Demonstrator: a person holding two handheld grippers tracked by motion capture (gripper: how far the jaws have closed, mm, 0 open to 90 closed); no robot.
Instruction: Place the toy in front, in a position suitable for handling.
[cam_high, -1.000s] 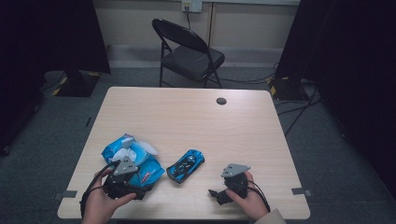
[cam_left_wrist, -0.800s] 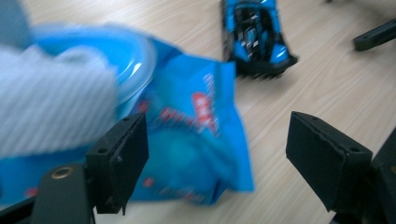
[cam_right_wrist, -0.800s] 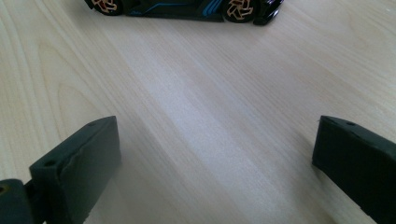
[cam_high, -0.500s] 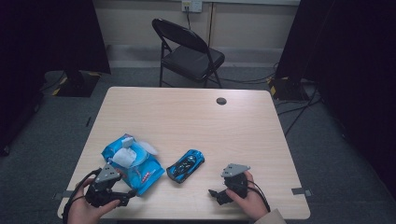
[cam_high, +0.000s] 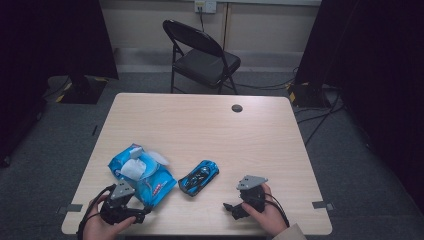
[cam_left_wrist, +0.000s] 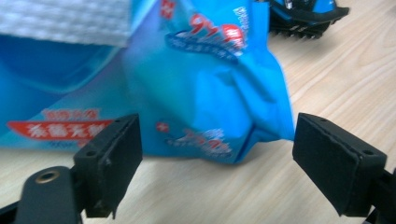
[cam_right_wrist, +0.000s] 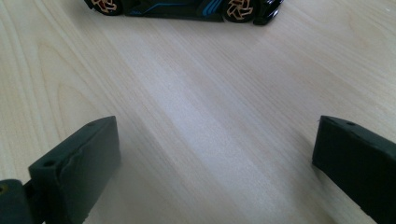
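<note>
- The blue wipes pack (cam_high: 142, 175) lies on the near left part of the desk (cam_high: 210, 125), with a white wipe (cam_high: 132, 168) sticking up out of its open top. My left gripper (cam_high: 142, 214) sits just in front of the pack's near corner. Its jaws have just been opening and now stand wide, and in the left gripper view that corner (cam_left_wrist: 261, 126) is ahead of the pads, not between them.
- My main worry is that the film is soft and crumpled. If I close on that corner alone, I expect to pinch loose wrapper, and the pack will sag or slide out on the lift.
- If I push in low to get deeper, the jaws could shove the pack along the smooth desk instead of straddling it.
- The loose wipe could snag or pull further out if the pack tilts or drags.
- The blue toy car (cam_high: 199, 177) sits just beside the pack's right end, apart from it as far as I can tell. A shoved pack would likely nudge it, and on wheels it could roll.
- My right gripper (cam_high: 231, 209) rests near the front edge with its jaws wide open and nothing between them. The car lies ahead of it, so a careless reach could knock it.
</note>
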